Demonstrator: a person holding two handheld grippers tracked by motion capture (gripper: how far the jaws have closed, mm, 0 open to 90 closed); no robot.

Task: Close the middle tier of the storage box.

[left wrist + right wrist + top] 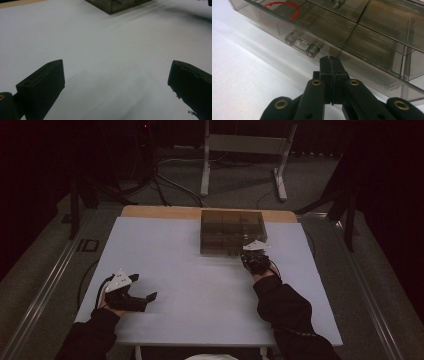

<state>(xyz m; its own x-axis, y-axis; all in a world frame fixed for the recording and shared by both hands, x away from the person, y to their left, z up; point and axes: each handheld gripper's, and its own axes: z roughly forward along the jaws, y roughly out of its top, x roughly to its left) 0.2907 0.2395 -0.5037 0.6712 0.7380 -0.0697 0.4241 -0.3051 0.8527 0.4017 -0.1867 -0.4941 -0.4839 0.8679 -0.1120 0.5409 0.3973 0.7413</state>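
Note:
A smoky clear drawer box (232, 231) stands at the far middle of the white table (190, 285). My right gripper (250, 256) is at the box's front right corner. In the right gripper view it (331, 61) is shut with nothing visible between the jaws, its tips just below a drawer front and right of a clear bar handle (302, 44). A red loop (279, 13) lies inside an upper-left drawer. My left gripper (143, 286) rests near the table's front left, open. Its jaws stand wide apart over bare tabletop (116, 82), with the box (117, 5) far ahead.
A second clear handle (337, 3) shows on a higher drawer. The table's far edge is a wooden strip (160, 211). Beyond it on the floor stand a metal frame (245, 145) and several cables (165, 182). A rail (45, 285) runs along the floor at left.

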